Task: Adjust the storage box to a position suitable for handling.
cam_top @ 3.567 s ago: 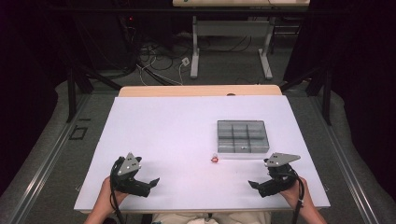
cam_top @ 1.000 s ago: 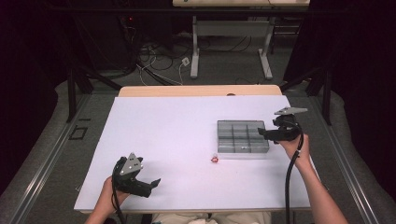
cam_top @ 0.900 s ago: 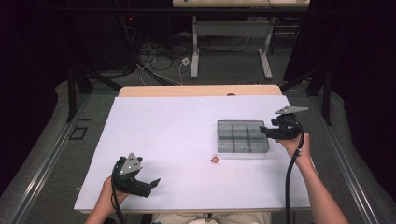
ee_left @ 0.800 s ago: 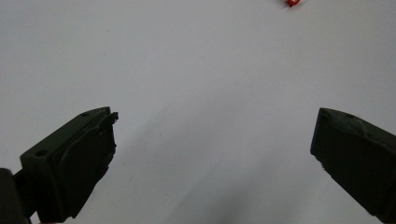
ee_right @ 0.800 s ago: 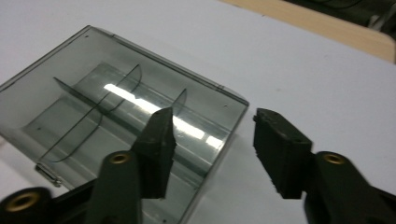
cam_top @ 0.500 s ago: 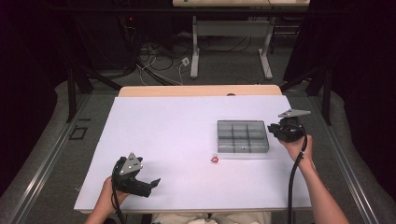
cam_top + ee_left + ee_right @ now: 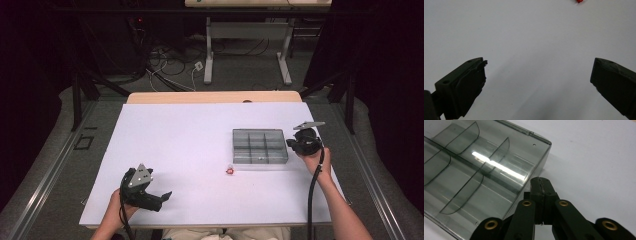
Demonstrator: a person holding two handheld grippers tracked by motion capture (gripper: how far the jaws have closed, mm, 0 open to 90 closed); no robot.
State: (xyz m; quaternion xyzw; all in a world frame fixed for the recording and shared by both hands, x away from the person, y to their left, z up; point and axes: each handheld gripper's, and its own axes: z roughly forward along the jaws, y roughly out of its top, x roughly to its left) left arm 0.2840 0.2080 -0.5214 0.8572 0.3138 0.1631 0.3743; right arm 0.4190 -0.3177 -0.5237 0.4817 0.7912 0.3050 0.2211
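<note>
A grey clear divided tray (image 7: 260, 132) with empty compartments lies right of centre on the white table (image 7: 175, 135). My right gripper (image 7: 290, 143) is at the tray's right edge, low over the table. In the right gripper view its jaws (image 7: 541, 180) are pressed together with nothing between them, their tips beside the tray (image 7: 499, 170) wall. A tiny red object (image 7: 230, 170) lies just off the tray's near left corner. Near the front left, my left gripper (image 7: 162, 199) is held with its jaws wide apart (image 7: 540, 62) over bare table, the red object (image 7: 579, 1) far ahead of it.
The table's far edge is a wooden strip (image 7: 215, 97). Beyond it stand a desk frame (image 7: 247, 45) and loose cables (image 7: 170, 62) on the floor. Black curtains close in both sides.
My right gripper went from the front right of the table up over the tray's right part, then drew back to the tray's right edge. The left gripper stayed put.
</note>
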